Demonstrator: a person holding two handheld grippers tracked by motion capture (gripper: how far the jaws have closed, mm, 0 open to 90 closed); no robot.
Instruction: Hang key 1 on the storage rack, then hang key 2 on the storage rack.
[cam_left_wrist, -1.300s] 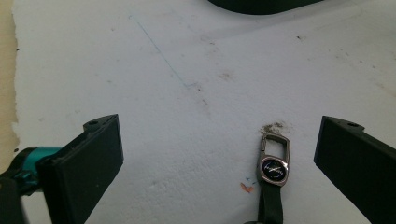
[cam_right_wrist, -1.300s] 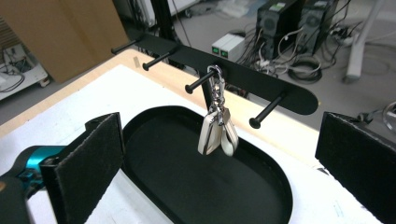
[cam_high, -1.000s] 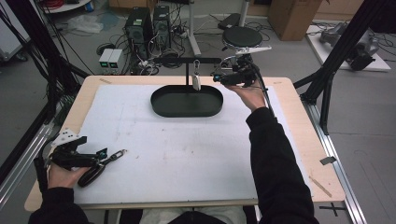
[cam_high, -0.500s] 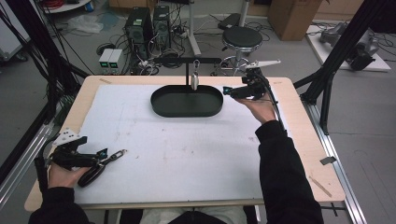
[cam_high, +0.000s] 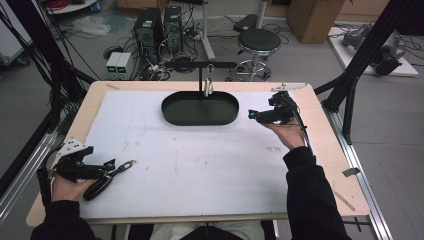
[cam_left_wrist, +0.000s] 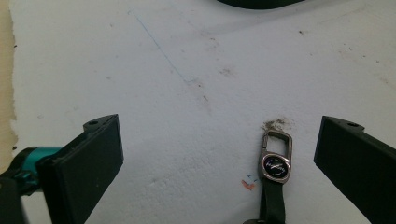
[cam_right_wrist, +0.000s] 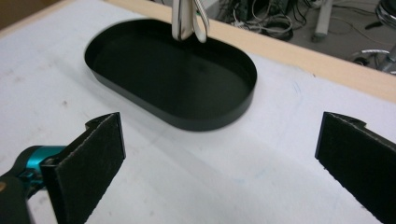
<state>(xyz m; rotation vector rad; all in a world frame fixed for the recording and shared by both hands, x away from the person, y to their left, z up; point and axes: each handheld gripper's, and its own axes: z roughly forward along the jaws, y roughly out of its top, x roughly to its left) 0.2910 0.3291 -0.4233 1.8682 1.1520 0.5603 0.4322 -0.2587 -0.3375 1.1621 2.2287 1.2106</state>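
Note:
A black oval tray (cam_high: 182, 111) lies at the back middle of the white mat. A black stand (cam_high: 200, 75) rises from it, and a silver clip (cam_high: 208, 88) hangs from its bar. My right gripper (cam_high: 251, 115) hovers just right of the tray, open and empty. In the right gripper view the tray (cam_right_wrist: 154, 65) and the hanging clip (cam_right_wrist: 187, 21) lie ahead of the open jaws (cam_right_wrist: 219, 126). At the front left my left gripper (cam_high: 109, 165) rests open on the mat. A keychain (cam_left_wrist: 276, 161) with a metal clasp and black strap lies between its jaws, nearer the right one, untouched.
The white mat (cam_high: 200, 165) covers most of the wooden table (cam_high: 330, 150). Black frame posts (cam_high: 360, 65) stand at the right, and dark poles and cables at the left. A stool (cam_high: 259, 40) and computer boxes (cam_high: 150, 25) sit on the floor behind.
My right gripper has drawn back from the hanging clip above the tray to the tray's right side. The clip stays on the stand. The left gripper has not moved.

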